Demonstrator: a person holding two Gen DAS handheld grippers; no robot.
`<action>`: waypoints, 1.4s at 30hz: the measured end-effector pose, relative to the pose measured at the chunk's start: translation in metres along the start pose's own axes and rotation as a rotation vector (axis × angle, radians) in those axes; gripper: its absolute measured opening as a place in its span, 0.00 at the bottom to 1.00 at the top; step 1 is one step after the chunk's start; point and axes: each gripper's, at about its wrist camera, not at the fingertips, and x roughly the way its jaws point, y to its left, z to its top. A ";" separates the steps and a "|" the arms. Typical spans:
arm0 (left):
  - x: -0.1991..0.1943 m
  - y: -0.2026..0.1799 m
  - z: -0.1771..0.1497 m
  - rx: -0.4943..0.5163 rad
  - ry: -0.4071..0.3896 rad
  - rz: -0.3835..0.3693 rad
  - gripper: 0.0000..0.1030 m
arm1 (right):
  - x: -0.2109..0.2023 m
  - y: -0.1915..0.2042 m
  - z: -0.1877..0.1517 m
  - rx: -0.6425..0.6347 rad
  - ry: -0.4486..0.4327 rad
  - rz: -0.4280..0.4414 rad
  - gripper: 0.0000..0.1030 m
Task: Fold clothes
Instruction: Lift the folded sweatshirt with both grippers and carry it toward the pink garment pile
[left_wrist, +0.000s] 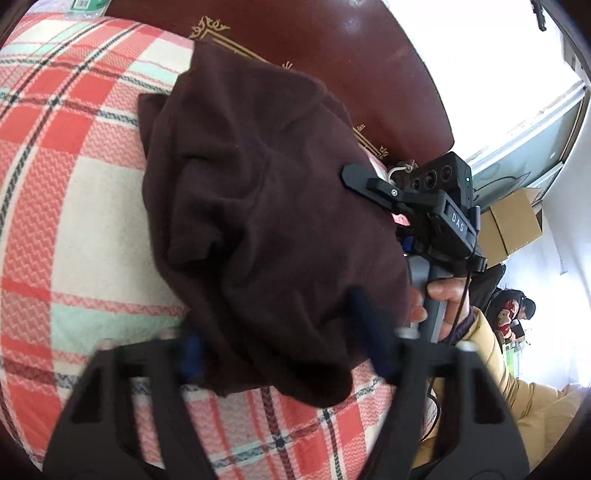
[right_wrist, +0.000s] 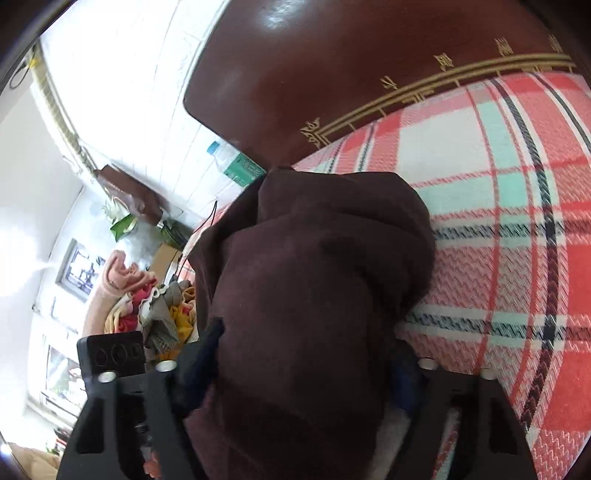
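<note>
The left gripper (left_wrist: 280, 343), black with 2 blue-padded fingers (left_wrist: 364, 314), stands with its jaws spread wide around a bunched dark maroon fabric garment (left_wrist: 258, 206), whose lower fold hangs between the pads; whether either pad presses the cloth I cannot tell. The right gripper (right_wrist: 306, 354), of the same black build, also has its 2 fingers well apart, with the garment (right_wrist: 310, 295) filling the gap between them and hiding the tips. In the left wrist view the right gripper (left_wrist: 373, 184) lies at the garment's far edge, its grey handle in a hand (left_wrist: 439, 302) with a yellow sleeve (left_wrist: 517, 398). The garment lies crumpled on a red, white and mint plaid woven blanket (left_wrist: 74, 184), beside a glossy dark brown wooden headboard with gold trim (right_wrist: 332, 74)
</note>
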 end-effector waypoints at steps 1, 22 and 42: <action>0.000 0.001 0.001 -0.015 0.002 -0.006 0.42 | -0.002 -0.002 0.001 0.023 0.007 0.014 0.59; -0.241 -0.067 0.050 0.087 -0.249 -0.102 0.35 | -0.051 0.181 0.030 0.147 -0.230 0.528 0.45; -0.481 0.048 0.064 -0.059 -0.567 0.401 0.36 | 0.214 0.385 0.035 0.226 -0.009 0.672 0.45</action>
